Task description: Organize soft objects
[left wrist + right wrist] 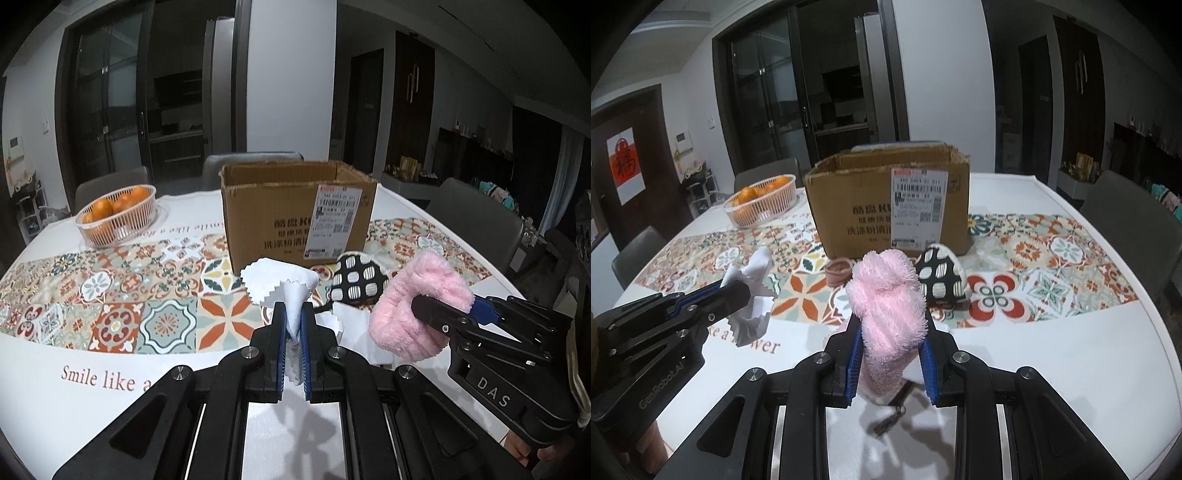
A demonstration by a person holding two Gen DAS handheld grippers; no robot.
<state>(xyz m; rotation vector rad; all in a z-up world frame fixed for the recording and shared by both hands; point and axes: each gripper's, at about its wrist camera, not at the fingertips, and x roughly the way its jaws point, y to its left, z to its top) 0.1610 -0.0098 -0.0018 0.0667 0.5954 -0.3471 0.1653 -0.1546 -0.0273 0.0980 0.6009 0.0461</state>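
Jaws clamp white cloth (282, 282) and pink fluffy cloth (886, 306), both raised.

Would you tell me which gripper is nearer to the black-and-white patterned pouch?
Right. The right gripper, shut on the pink fluffy cloth, sits just in front of the pouch; the left gripper, holding the white cloth, is farther off to its left.

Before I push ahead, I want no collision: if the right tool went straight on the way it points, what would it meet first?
Likely the black-and-white patterned pouch, just right of its line; behind that, the cardboard box. Depth is unclear.
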